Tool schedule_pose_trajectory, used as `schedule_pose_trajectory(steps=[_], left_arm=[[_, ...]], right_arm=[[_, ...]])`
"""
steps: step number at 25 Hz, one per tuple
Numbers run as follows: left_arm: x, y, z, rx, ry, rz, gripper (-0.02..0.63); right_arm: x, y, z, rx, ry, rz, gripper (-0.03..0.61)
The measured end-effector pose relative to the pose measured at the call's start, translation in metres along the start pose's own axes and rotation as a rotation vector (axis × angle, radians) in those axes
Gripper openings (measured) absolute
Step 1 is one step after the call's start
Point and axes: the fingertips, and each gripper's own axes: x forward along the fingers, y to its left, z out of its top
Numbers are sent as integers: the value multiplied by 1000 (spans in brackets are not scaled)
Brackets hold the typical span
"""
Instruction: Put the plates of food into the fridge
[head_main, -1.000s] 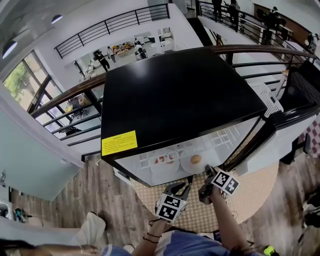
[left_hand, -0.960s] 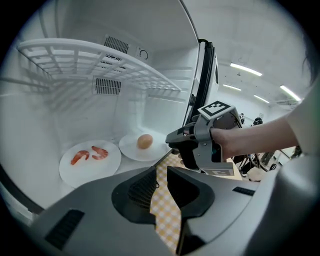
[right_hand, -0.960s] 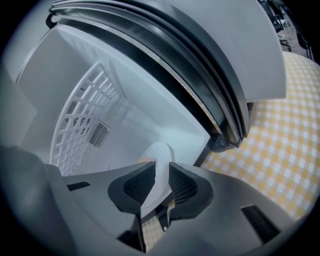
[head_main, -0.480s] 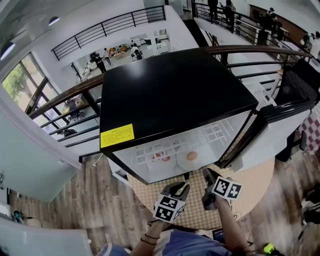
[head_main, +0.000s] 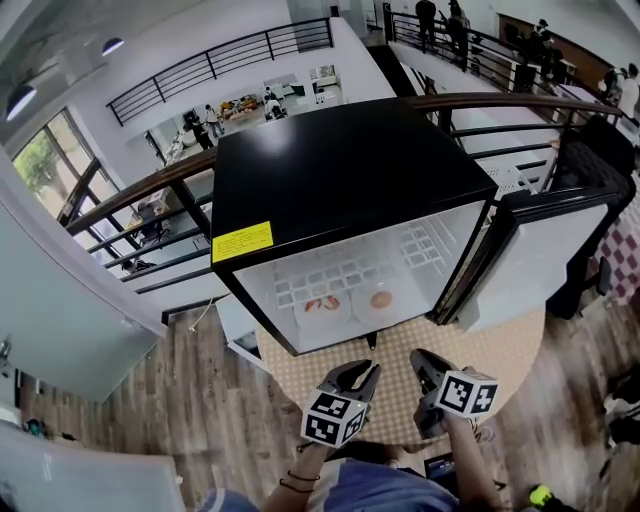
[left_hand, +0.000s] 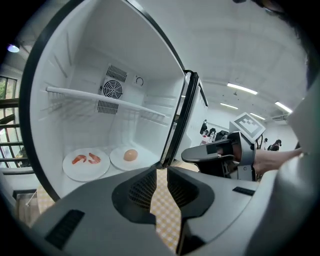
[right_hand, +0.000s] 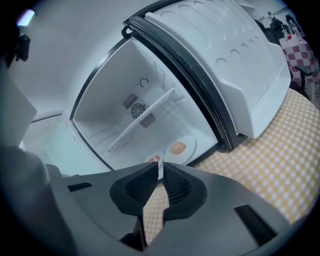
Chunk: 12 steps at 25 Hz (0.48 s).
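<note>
fridge (head_main: 340, 170) open on checkered mat (head_main: 505, 370), wood floor (head_main: 205, 400) around

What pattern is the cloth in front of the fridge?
Yellow-and-white check. The tablecloth shows best in the right gripper view.

Glossy black fridge top (head_main: 340, 170), smooth white plastic interior (left_hand: 90, 65), smooth plates (left_hand: 75, 170), checked cloth mat (head_main: 500, 370), wooden floor (head_main: 215, 400)

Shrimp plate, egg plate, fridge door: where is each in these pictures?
Shrimp plate (left_hand: 85, 171): left gripper view, bare front part of the plate.
Egg plate (left_hand: 118, 159): left gripper view, bare left part.
Fridge door (head_main: 530, 265): head view, white inner panel.
</note>
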Motion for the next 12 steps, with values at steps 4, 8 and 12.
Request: schedule_pose_trajectory(steps=[4,8,12], left_arm=[[-19,-18,-3,-15,-26,1,71],[-41,-37,-10,-17,-44,5,71],[-63,-65,-16,-2,-60,-2,72]], right_arm=[[-33,10,-13,-10,12,32,41],[-62,22,-40,-50,48,54,41],[-93,35,-65,-56,57,69,38]])
